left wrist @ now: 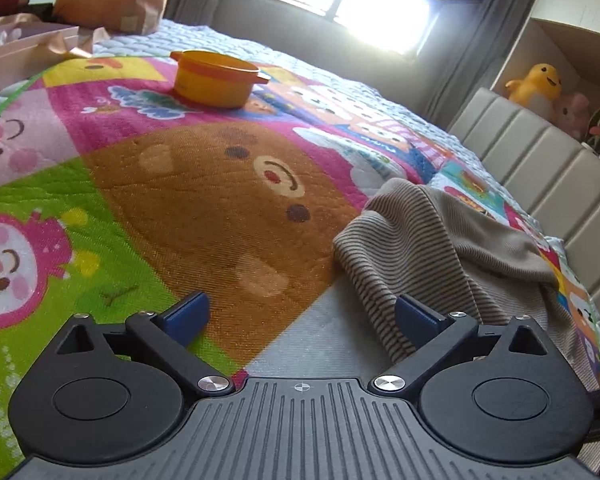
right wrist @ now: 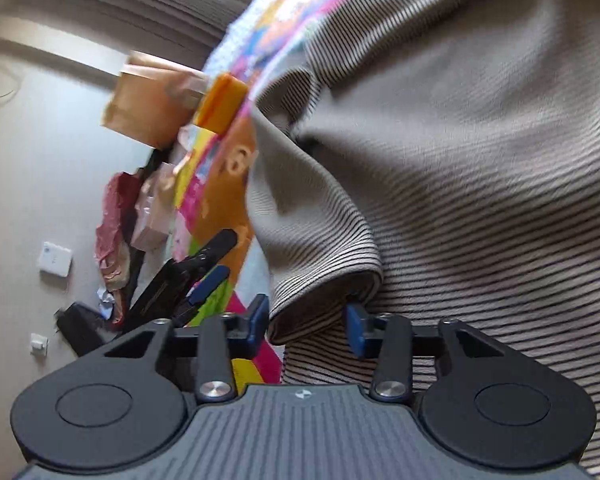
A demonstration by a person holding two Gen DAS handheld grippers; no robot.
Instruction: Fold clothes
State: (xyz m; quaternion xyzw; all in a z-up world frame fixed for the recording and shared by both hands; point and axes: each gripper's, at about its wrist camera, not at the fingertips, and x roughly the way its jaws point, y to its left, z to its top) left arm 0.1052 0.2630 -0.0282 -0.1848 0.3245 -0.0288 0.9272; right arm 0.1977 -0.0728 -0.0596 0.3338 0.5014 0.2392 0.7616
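Our left gripper hovers over the cartoon play mat on the bed, fingers spread wide with nothing between them. The striped beige garment lies crumpled just to its right. Our right gripper has its fingers parted around a fold of that garment, not clamped. An orange pot sits farther back.

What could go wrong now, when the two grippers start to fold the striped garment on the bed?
1. The right gripper is open around only a rolled edge of the striped garment; it may slip out.
2. The left gripper, open, might pinch the play mat instead.
3. Dragged cloth could reach the orange pot.
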